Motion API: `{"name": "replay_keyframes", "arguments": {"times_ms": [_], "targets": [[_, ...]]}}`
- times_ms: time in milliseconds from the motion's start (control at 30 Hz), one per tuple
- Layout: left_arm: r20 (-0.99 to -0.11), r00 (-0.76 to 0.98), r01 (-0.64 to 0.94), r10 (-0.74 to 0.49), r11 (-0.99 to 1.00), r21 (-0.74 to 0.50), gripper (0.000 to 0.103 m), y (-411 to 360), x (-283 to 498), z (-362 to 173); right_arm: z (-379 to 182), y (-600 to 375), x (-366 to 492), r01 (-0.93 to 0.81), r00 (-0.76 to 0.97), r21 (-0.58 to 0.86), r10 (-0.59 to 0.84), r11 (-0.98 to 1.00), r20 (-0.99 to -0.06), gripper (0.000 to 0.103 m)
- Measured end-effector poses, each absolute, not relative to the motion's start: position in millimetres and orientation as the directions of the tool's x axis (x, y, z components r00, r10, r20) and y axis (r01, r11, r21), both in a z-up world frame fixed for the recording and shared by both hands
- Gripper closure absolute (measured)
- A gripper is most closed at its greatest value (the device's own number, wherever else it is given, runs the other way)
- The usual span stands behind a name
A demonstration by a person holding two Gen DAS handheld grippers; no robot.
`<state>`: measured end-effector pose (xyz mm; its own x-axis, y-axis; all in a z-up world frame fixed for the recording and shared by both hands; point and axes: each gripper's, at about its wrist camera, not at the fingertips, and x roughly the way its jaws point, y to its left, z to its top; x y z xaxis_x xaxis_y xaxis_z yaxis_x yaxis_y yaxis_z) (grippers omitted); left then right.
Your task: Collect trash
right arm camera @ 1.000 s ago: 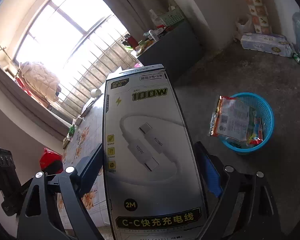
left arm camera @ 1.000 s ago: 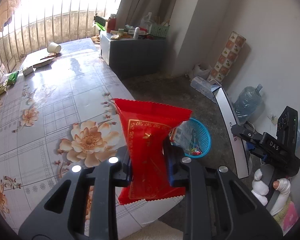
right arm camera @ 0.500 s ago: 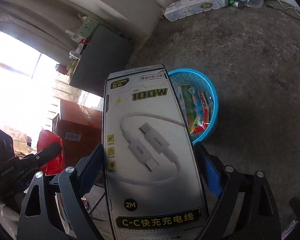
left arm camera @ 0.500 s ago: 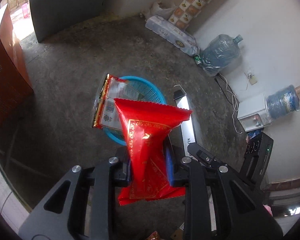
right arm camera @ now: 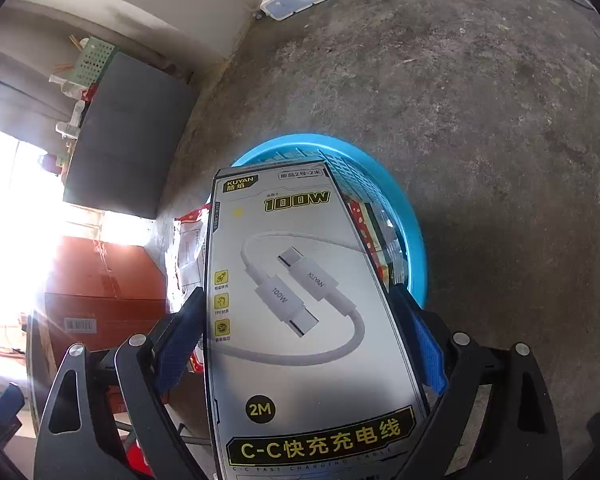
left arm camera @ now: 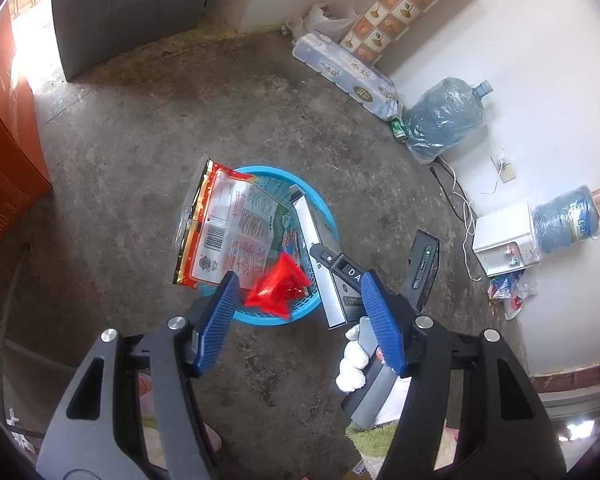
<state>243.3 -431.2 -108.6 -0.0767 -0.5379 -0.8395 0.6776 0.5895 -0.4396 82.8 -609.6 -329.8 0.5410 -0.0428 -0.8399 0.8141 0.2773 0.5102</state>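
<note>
Opening, the left gripper (left arm camera: 296, 320) is releasing the red wrapper (left arm camera: 278, 290), now falling into the blue basket (left arm camera: 324, 216); the right gripper (right arm camera: 300, 344) is clamping the cable box (right arm camera: 300, 300), its drop coming next.

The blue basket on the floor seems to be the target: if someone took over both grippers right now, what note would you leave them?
Left gripper: jaws opening, nothing between them; the red wrapper is loose over the blue basket.
Right gripper: gripping the cable box, its top end over the basket's rim.
Done: a large snack bag already leans in the basket.
Left: release the cable box into the basket. No other task trash is in view.
</note>
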Motion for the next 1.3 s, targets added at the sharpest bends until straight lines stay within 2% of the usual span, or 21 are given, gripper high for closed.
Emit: {"name": "replay_keyframes", "arguments": {"times_ms": [200, 267, 400, 500, 567, 633, 767, 933, 1033, 1167, 1300], "targets": [[-0.792, -0.015, 0.704, -0.61, 0.556, -0.441, 0.043, -377, 228, -52, -320, -621, 104, 0.807, 0.531, 0.472, -0.088, 0.356, -0.843, 0.016], [-0.777, 0.008, 0.718, -0.629, 0.545, -0.433, 0.039, -355, 218, -35, -318, -622, 108, 0.818, 0.506, 0.44, -0.1, 0.37, -0.856, 0.016], [-0.761, 0.068, 0.743, -0.645, 0.542, -0.393, 0.035, -306, 199, -10, -287, -608, 92, 0.782, 0.573, 0.495, -0.124, 0.379, -0.81, 0.016], [-0.745, 0.155, 0.748, -0.649, 0.57, -0.34, 0.028, -265, 182, 5, -248, -576, 69, 0.733, 0.624, 0.511, -0.145, 0.45, -0.768, 0.016], [-0.737, 0.209, 0.736, -0.643, 0.6, -0.314, 0.02, -235, 170, 13, -214, -546, 53, 0.699, 0.645, 0.479, -0.178, 0.532, -0.743, 0.016], [-0.732, 0.248, 0.708, -0.634, 0.634, -0.31, 0.018, -207, 160, 16, -178, -509, 38, 0.656, 0.664, 0.417, -0.217, 0.629, -0.716, 0.016], [-0.737, 0.315, 0.618, -0.598, 0.719, -0.319, 0.012, -156, 145, 20, -106, -438, 7, 0.571, 0.715, 0.279, -0.302, 0.772, -0.63, 0.007], [-0.716, 0.333, 0.522, -0.614, 0.752, -0.402, 0.009, -107, 131, 31, -35, -376, -20, 0.525, 0.775, 0.133, -0.407, 0.841, -0.483, 0.007], [-0.692, 0.41, 0.479, -0.594, 0.786, -0.39, 0.009, -83, 116, 47, -3, -348, -21, 0.467, 0.816, 0.108, -0.381, 0.878, -0.434, 0.006], [-0.649, 0.579, 0.426, -0.493, 0.862, -0.274, 0.009, -62, 90, 75, 30, -305, -22, 0.369, 0.874, 0.096, -0.31, 0.925, -0.374, 0.006], [-0.603, 0.688, 0.365, -0.404, 0.911, -0.194, 0.009, -46, 69, 86, 38, -263, -15, 0.285, 0.881, 0.056, -0.238, 0.957, -0.409, 0.006]]}}
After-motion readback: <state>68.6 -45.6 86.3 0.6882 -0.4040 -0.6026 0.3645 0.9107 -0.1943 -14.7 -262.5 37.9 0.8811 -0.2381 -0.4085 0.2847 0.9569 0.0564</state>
